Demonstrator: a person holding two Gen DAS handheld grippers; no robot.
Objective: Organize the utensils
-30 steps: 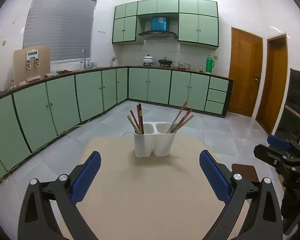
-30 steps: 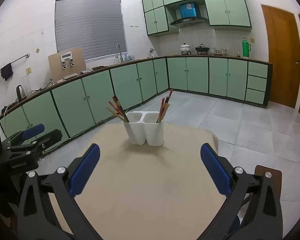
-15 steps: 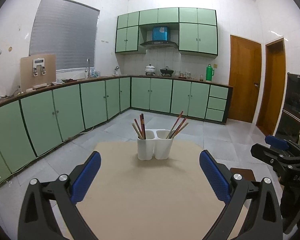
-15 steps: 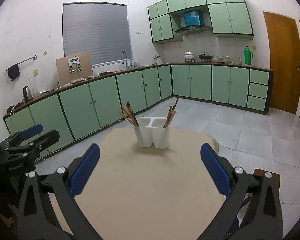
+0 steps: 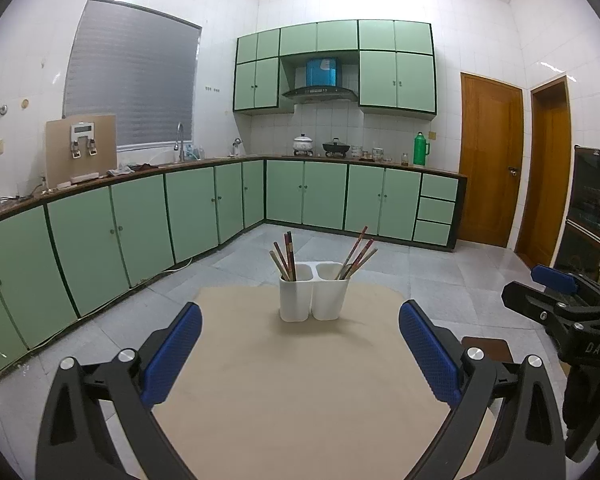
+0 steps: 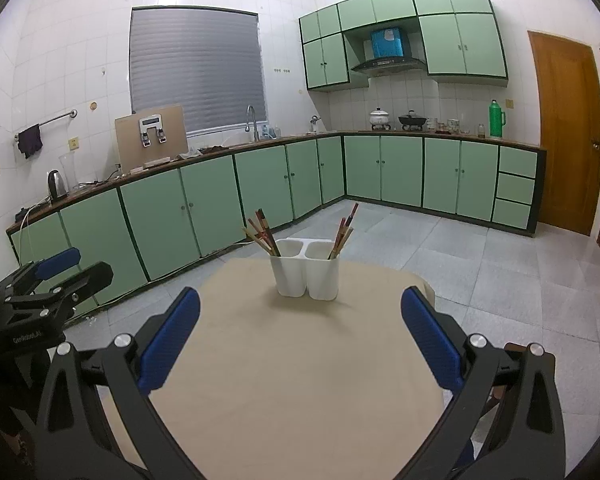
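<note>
A white two-cup utensil holder (image 5: 314,297) stands at the far side of a beige table (image 5: 300,392); it also shows in the right wrist view (image 6: 305,273). Several chopsticks (image 5: 285,255) lean in its left cup and several more (image 5: 357,254) in its right cup. My left gripper (image 5: 300,354) is open and empty, well short of the holder. My right gripper (image 6: 300,340) is open and empty too. The right gripper shows at the right edge of the left wrist view (image 5: 560,304). The left gripper shows at the left edge of the right wrist view (image 6: 48,280).
Green kitchen cabinets (image 5: 140,224) run along the left and back walls. The grey tiled floor (image 5: 440,272) surrounds the table. A brown stool seat (image 5: 488,348) sits by the table's right side. Wooden doors (image 5: 490,164) stand at the back right.
Both grippers have pulled back and tilted up, so the holder looks smaller and farther. Both stayed open and empty.
</note>
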